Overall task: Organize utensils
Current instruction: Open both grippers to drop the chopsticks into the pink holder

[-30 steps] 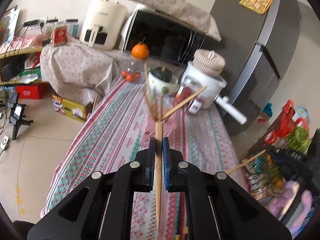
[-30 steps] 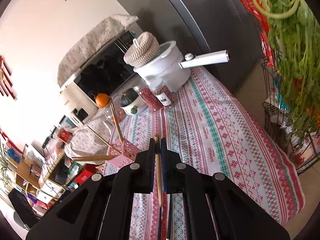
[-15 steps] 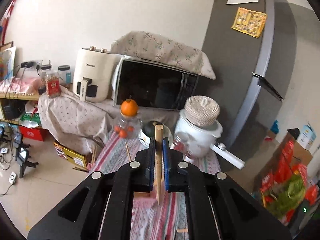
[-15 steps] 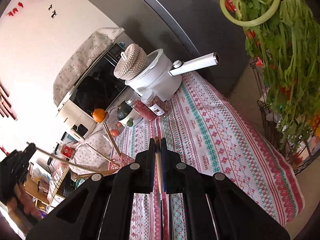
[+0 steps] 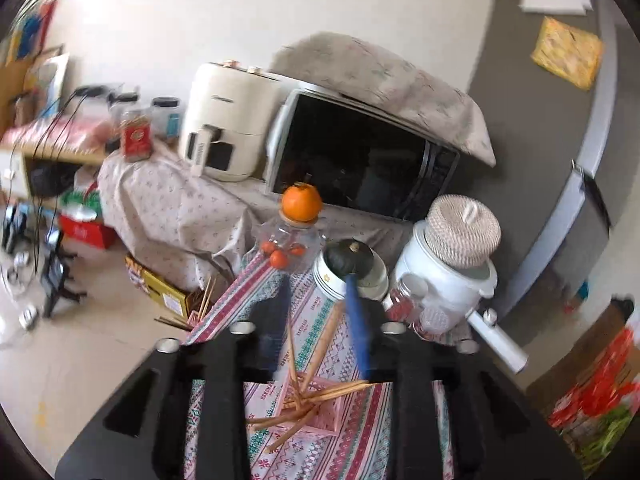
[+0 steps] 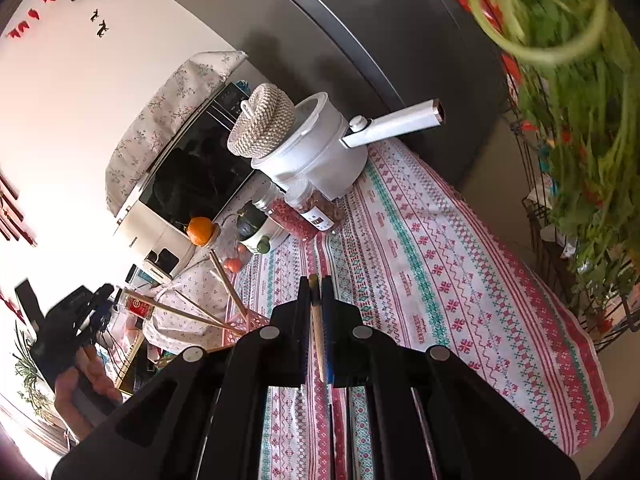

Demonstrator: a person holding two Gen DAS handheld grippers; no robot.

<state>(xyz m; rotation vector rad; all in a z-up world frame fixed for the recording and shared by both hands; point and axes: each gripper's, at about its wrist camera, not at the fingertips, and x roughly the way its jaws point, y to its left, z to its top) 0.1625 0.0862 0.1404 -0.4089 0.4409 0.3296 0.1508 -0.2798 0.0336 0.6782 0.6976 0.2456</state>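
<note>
Left claw (image 5: 320, 312): jaws have just been opened a little; a thin wooden chopstick (image 5: 324, 344) is seen loose between the blue pads.
Pink basket (image 5: 320, 408): square plastic grid, just below that claw, with round sticks leaning inside.
Right claw (image 6: 316, 304): closed tight on a smooth wooden stick (image 6: 317, 328).
Tablecloth (image 6: 440, 264): patterned cloth under both claws.

Wooden chopsticks (image 5: 325, 343), matt and smooth, stick out of a pink plastic basket (image 5: 320, 412). The desk (image 6: 440, 272) wears patterned woven cloth. The white pot (image 6: 320, 152) is glossy, its lid (image 6: 262, 120) rough wicker.
</note>
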